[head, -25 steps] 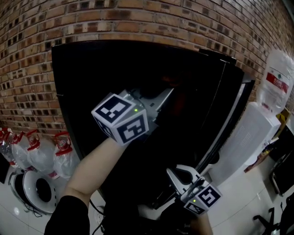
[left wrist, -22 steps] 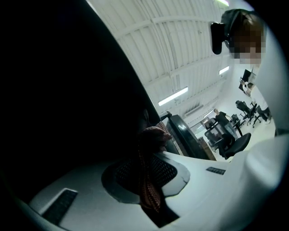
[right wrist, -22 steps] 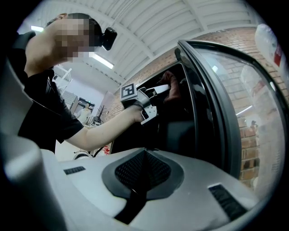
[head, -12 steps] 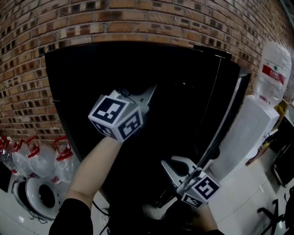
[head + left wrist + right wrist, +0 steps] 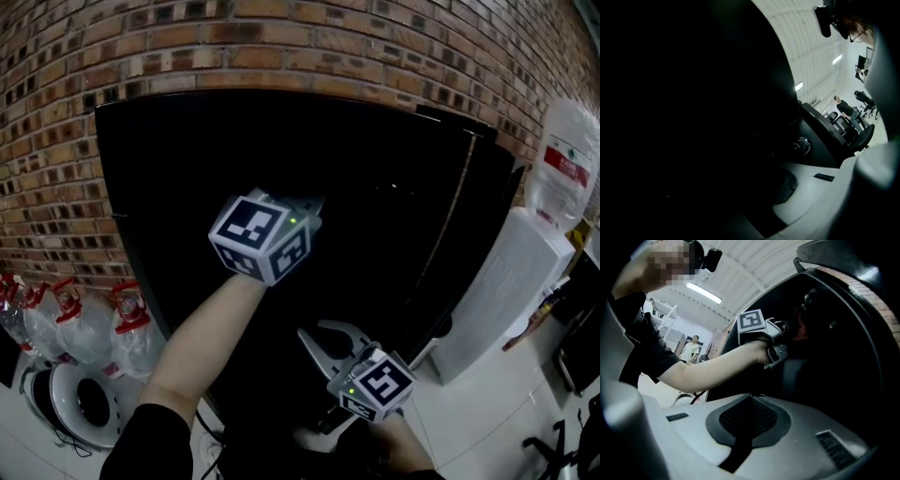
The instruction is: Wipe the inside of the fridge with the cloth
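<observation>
The cloth cannot be made out in any view. Your left gripper's own view is almost all black, with only a sliver of grey jaw and a bright room behind it. A dim reddish patch (image 5: 802, 331) shows beside that gripper's tip in the right gripper view, but you cannot tell what it is. The fridge (image 5: 169, 187) is a tall black cabinet, and its inside reads as plain darkness with no shelves or walls to pick out. Its door edge (image 5: 466, 216) shows as a thin pale line along the right side.

The fridge stands against a brick wall (image 5: 281, 47) on a pale tiled floor (image 5: 487, 422). Water bottles (image 5: 84, 328) with red handles crowd its lower left corner, and a white water dispenser (image 5: 497, 291) stands just beside its right side.

Your left gripper (image 5: 309, 202) is raised into the dark middle of the fridge, tilted upward with its jaws closed. What they hold, if anything, is lost in the dark. Your right gripper (image 5: 311, 328) sits lower, near the fridge's bottom edge. Its jaws meet along a dark seam with nothing between them.
</observation>
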Demonstrator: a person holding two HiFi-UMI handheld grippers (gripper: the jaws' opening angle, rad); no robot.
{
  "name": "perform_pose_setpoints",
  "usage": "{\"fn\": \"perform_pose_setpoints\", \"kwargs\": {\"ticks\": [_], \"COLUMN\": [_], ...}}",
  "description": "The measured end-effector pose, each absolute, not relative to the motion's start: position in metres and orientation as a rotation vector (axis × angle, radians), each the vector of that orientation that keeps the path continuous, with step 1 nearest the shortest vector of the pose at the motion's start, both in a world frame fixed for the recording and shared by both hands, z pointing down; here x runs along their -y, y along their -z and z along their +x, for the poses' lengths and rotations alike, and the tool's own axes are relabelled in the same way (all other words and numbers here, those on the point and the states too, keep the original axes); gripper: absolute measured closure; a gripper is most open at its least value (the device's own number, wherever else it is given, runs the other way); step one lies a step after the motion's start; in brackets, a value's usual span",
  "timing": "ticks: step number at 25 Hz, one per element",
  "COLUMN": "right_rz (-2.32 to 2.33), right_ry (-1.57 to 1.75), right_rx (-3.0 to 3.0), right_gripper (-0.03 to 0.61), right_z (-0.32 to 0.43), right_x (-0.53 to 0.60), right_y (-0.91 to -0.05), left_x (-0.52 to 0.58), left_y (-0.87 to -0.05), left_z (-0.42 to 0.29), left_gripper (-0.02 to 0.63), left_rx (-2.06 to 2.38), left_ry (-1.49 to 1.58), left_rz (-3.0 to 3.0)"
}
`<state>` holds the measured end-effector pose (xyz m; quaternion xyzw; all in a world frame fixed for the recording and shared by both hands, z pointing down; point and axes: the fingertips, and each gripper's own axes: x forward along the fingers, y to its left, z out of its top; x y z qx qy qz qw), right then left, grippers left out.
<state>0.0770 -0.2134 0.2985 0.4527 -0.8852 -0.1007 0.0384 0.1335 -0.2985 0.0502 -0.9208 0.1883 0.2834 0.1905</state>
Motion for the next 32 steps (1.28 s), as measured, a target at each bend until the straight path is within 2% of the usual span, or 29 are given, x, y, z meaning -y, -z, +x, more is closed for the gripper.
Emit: {"fn": "perform_pose_setpoints", "kwargs": {"ticks": [11,32], "right_rz": [1.325,1.275], "right_ry": [0.248,0.286], "right_rx": [2.783,2.806], "right_gripper": [0.574,0.574], "right_z": [0.072,0.076], "right_x": [0.235,0.237], "right_y": [-0.308,-0.302], "left_x": [0.313,0.411], "left_y": [-0.048,-0.032], "left_z": [0.132,0.147], "left_gripper": [0.566,0.568], "left_rx": [-0.549,-0.792], "left_ry": [-0.833,-0.875], "left_rz": [-2.547,-2.602]}}
